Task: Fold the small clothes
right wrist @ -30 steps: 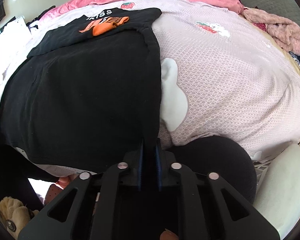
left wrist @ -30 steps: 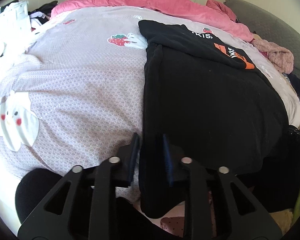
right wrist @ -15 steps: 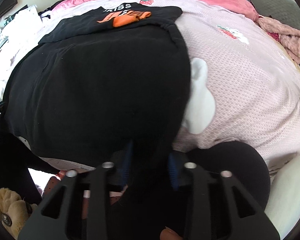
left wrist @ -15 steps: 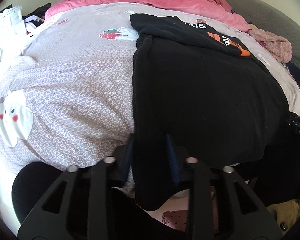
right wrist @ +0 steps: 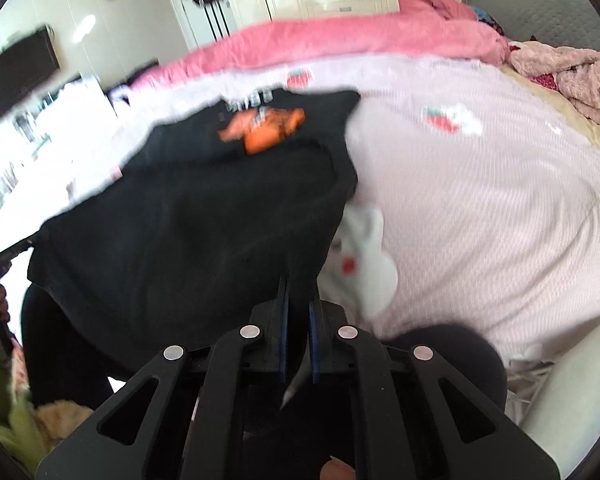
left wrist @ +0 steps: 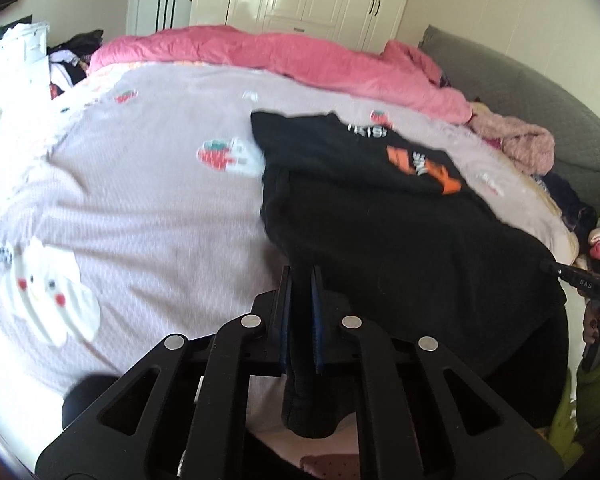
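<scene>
I have the black shirt (left wrist: pixel 400 248) pinched at its near edge, one corner in my left hand-held gripper (left wrist: pixel 300 280) and the other in my right hand-held gripper (right wrist: pixel 298 288). Both are squeezed tight on the cloth. The shirt lies on the bed (left wrist: pixel 152 200) and stretches straight away from me, with its orange picture (right wrist: pixel 264 130) at the far end. I think the near edge must go forward over the far end.

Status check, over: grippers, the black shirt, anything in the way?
Left gripper and right gripper: jaws shut on black shirt, one near corner each. Far end lies on the bedspread. Nothing blocking ahead.
</scene>
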Demonstrator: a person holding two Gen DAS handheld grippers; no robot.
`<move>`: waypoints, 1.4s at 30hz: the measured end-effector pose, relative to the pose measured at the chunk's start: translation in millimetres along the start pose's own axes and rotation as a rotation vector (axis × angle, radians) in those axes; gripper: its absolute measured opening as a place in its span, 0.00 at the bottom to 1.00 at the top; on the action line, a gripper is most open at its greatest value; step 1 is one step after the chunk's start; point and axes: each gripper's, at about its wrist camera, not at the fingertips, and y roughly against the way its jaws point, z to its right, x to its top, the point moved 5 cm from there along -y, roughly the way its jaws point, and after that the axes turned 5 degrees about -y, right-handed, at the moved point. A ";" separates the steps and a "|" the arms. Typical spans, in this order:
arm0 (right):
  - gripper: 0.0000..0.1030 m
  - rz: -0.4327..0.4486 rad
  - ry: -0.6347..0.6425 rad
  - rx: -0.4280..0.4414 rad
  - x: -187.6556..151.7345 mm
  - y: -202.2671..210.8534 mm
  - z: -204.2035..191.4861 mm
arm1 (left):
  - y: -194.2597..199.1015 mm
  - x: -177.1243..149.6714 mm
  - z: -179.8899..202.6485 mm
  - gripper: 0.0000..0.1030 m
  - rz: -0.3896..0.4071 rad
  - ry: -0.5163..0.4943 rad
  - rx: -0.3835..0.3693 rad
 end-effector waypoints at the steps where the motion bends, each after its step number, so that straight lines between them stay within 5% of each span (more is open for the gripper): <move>1: 0.07 0.016 -0.012 0.014 6.1 2.2 0.5 | 1.2 10.8 -0.6 0.03 0.020 -0.007 0.004; 11: 0.07 0.192 -0.086 0.041 95.5 -2.9 11.4 | -28.5 80.6 -26.4 0.03 0.077 0.053 0.015; 20: 0.07 0.219 -0.134 0.000 151.2 -51.4 19.8 | -71.8 126.9 -38.2 0.03 0.090 0.072 0.087; 35: 0.08 0.141 -0.200 -0.107 151.3 -123.5 42.9 | -134.2 127.9 -44.0 0.06 0.063 0.105 0.169; 38: 0.14 0.137 -0.208 -0.104 147.1 -124.4 44.5 | -134.3 124.1 -41.7 0.25 0.064 0.107 0.155; 41: 0.45 0.151 -0.214 -0.079 142.4 -115.7 41.4 | -122.6 122.8 -38.3 0.43 0.100 0.123 0.131; 42: 0.47 0.163 -0.213 -0.069 140.2 -110.5 39.6 | -117.7 122.7 -36.5 0.48 0.113 0.125 0.121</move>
